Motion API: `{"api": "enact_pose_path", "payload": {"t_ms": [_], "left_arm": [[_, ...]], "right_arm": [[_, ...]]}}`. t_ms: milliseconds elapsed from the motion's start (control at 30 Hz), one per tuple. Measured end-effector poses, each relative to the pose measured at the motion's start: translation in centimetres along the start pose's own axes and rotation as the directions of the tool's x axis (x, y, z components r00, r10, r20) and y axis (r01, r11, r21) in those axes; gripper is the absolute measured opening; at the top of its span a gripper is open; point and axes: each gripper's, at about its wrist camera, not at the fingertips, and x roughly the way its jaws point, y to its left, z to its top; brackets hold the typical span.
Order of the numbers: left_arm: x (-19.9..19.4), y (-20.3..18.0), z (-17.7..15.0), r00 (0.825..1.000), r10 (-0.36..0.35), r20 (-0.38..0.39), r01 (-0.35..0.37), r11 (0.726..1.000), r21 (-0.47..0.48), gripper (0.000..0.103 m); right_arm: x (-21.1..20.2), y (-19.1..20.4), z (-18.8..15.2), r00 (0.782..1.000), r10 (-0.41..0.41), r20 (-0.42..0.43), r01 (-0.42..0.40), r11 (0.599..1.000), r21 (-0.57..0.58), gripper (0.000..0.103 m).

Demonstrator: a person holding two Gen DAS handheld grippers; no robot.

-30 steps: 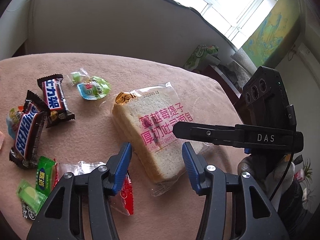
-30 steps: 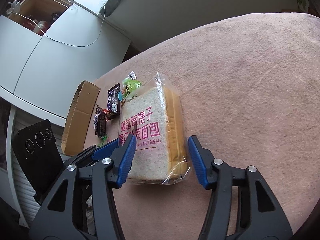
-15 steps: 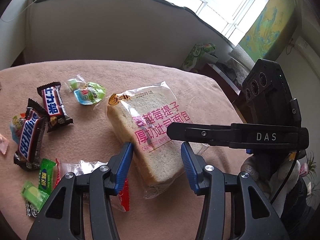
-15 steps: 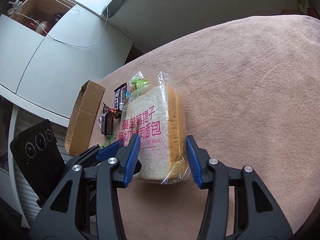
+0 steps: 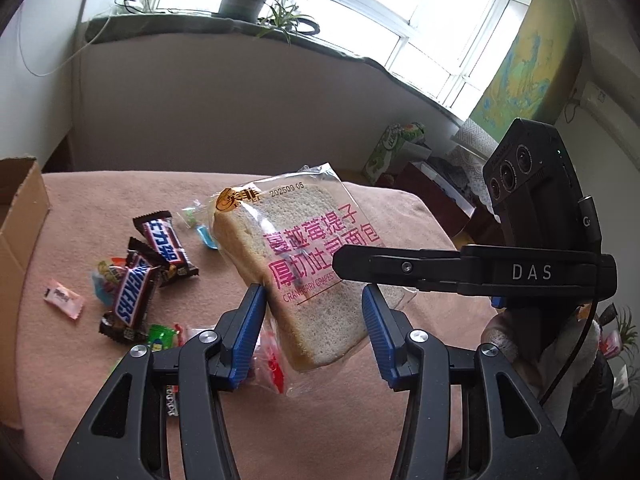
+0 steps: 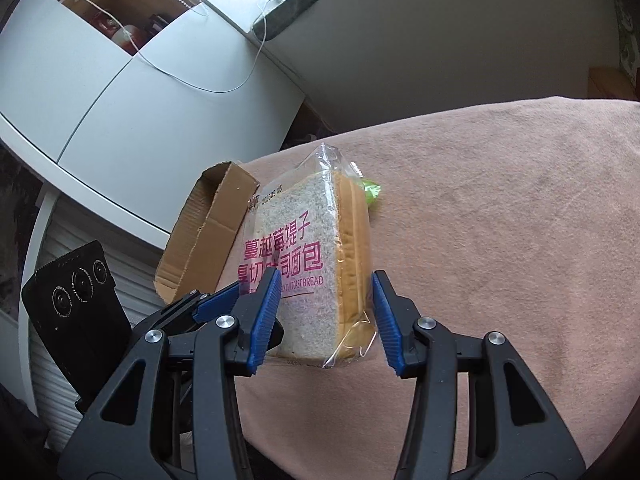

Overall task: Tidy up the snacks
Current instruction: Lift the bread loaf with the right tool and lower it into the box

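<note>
Where our left gripper [image 5: 314, 330] and right gripper [image 6: 324, 316] both clamp the bread pack [image 5: 308, 264], having just tightened the right, their frames hide its lower corner and some candies. We hold the clear bag, printed pink, lifted off the pink cloth [image 6: 500, 220]. Snickers bars [image 5: 132, 296] lie at nine o'clock, the cardboard box [image 6: 208, 236] at ten; cloth toward three lies open.

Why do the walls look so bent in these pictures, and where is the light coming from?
Left wrist view: the fisheye lens bows the windowsill and darkens the corners; the window is blown out white, lighting the bread bag from behind, print still sharp. Right wrist view: the white cabinet curves the same way; light is soft and even, with faint glare on the bag's plastic.
</note>
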Motion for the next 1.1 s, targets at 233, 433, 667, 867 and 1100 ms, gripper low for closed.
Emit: {"api": "enact_pose_path", "payload": {"t_ms": [233, 433, 667, 867, 1100], "left_arm": [[-4.0, 2.2, -0.2, 0.996, 0.043, 0.074, -0.04, 0.999, -0.034, 0.047], [-7.1, 5.1, -1.0, 0.989, 0.089, 0.119, -0.08, 0.994, -0.078, 0.047], [-10.2, 8.6, -2.0, 0.976, 0.147, 0.16, -0.124, 0.982, -0.146, 0.047], [-13.2, 12.3, -3.5, 0.961, 0.197, 0.192, -0.153, 0.963, -0.223, 0.047], [-15.8, 16.4, -4.7, 0.943, 0.262, 0.205, -0.195, 0.934, -0.298, 0.047]], "right_arm": [[1.9, 5.2, 0.7, 1.0, 0.026, -0.014, -0.027, 0.997, -0.074, 0.049], [4.7, 9.2, 1.1, 0.998, 0.051, -0.048, -0.057, 0.991, -0.125, 0.049], [8.6, 13.8, 1.4, 0.992, 0.074, -0.101, -0.092, 0.979, -0.181, 0.049], [12.7, 18.1, 1.3, 0.985, 0.075, -0.153, -0.111, 0.963, -0.246, 0.049], [16.8, 21.7, 0.7, 0.972, 0.093, -0.216, -0.154, 0.946, -0.285, 0.049]]}}
